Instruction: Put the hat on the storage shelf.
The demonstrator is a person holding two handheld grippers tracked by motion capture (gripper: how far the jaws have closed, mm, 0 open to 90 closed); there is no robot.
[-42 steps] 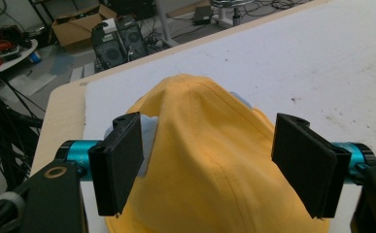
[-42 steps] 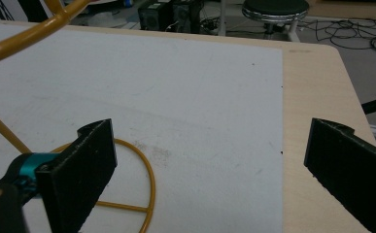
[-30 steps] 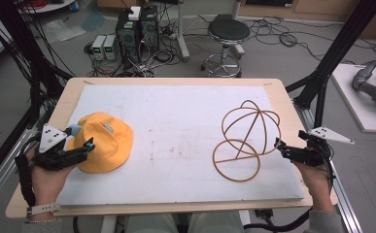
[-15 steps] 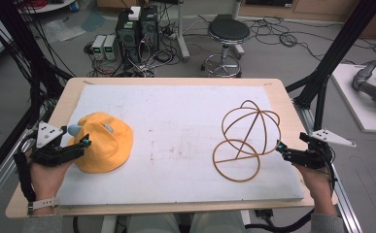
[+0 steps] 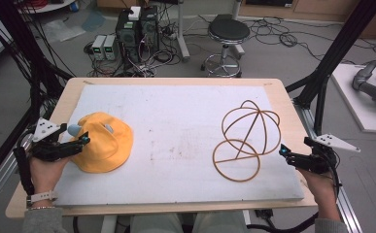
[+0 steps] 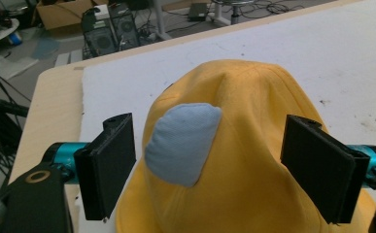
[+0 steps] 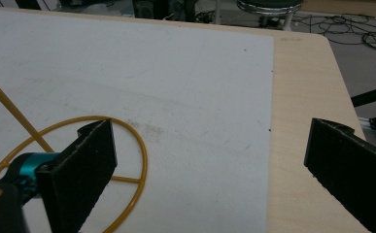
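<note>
Left tongs (image 6: 210,165) spread apart around a yellow hat (image 5: 100,143); right tongs (image 7: 214,179) apart, empty beside a wire stand (image 5: 246,141). Nothing gripped yet.

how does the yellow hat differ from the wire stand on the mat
The hat is soft, solid cloth with a pale blue ear patch; the wire stand is thin, see-through hoops. The hat lies slumped at the mat's left, with the left claw open around it; the stand rises at the right, untouched. Both are yellowish.
</note>
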